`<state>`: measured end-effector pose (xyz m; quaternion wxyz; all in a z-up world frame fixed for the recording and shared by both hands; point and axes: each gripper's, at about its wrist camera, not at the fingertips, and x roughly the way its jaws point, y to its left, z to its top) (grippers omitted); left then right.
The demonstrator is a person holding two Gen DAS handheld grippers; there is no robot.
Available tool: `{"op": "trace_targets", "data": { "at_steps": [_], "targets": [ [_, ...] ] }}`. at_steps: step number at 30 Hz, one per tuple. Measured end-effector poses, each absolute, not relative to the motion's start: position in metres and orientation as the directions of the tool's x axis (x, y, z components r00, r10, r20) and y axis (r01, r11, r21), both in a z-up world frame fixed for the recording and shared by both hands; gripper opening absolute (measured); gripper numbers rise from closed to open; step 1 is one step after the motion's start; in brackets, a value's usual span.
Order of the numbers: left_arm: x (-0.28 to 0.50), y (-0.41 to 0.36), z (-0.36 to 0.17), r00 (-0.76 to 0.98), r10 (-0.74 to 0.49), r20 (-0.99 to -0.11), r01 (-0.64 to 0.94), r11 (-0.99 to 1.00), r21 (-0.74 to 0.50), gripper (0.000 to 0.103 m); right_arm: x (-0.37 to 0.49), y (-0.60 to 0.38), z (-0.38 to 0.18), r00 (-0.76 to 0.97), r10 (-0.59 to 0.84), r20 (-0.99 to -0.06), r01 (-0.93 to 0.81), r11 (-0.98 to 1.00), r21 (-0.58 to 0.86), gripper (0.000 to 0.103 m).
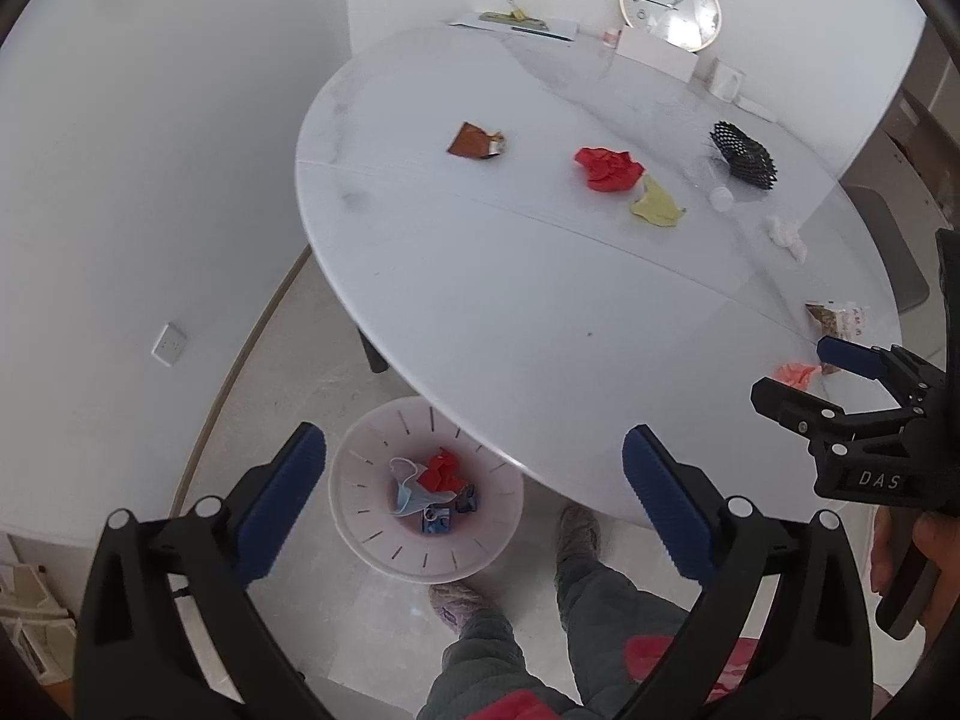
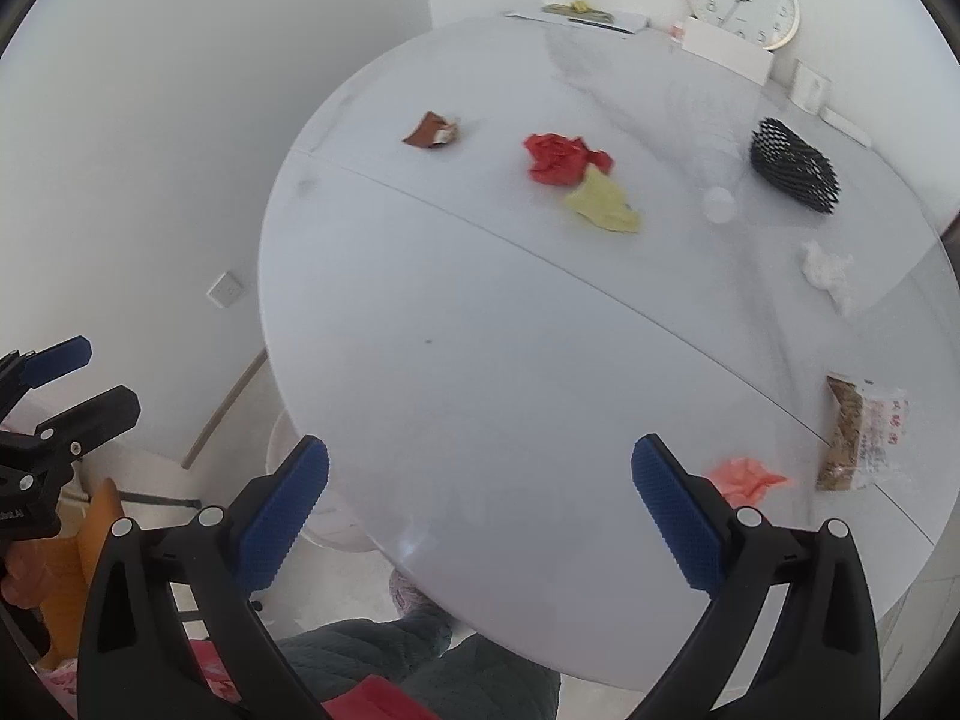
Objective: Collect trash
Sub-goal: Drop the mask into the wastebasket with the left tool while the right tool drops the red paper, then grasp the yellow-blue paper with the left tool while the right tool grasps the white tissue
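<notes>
White marble-look tabletop (image 1: 480, 276) fills both views, round, with rubbish scattered over it. Toward the far side lie a brown wrapper (image 1: 475, 141), a crumpled red paper (image 1: 607, 168) and, just beside it, a yellow scrap (image 1: 655, 204); in the right wrist view the red and yellow pieces look as if they touch. Further right sit a black mesh sleeve (image 1: 743, 156), a small white cap (image 1: 721, 198) and a wad of white tissue (image 1: 786, 234). Near the closer edge are a clear snack bag (image 2: 858, 432) with brown contents and a pink scrap (image 2: 744, 477).

On the floor, partly under the table's rim, stands a white bin (image 1: 360, 516) that holds a blue face mask, a red crumple and some small dark packets.

Left gripper (image 1: 474, 492) hangs above the bin, its blue pads wide apart with nothing between them. Right gripper (image 2: 480, 504) hovers over the near part of the table, fingers likewise spread and empty; the pink scrap lies just beside its right pad.

A wall clock (image 1: 670, 7) leans at the table's far edge, near a white box (image 1: 657, 53) and some papers, though those are too small to make out clearly.
</notes>
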<state>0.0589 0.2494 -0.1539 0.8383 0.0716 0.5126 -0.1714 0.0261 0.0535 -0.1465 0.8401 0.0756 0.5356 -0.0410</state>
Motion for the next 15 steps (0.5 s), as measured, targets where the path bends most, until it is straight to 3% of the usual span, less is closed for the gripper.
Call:
{"op": "trace_targets", "data": {
  "at_steps": [8,15],
  "targets": [
    [0.076,0.169,-0.156,0.369,-0.264,-0.891,0.472,0.879,-0.065,0.095,-0.001,-0.041,-0.149,0.407,-0.064,-0.911,0.326,0.942,0.079,0.100],
    [0.097,0.115,-0.160,0.347,-0.260,-0.901,0.480,0.875,-0.067,0.095,-0.001,-0.104,-0.151,0.406,-0.078,-0.911,0.374,0.923,0.088,0.100]
  ]
}}
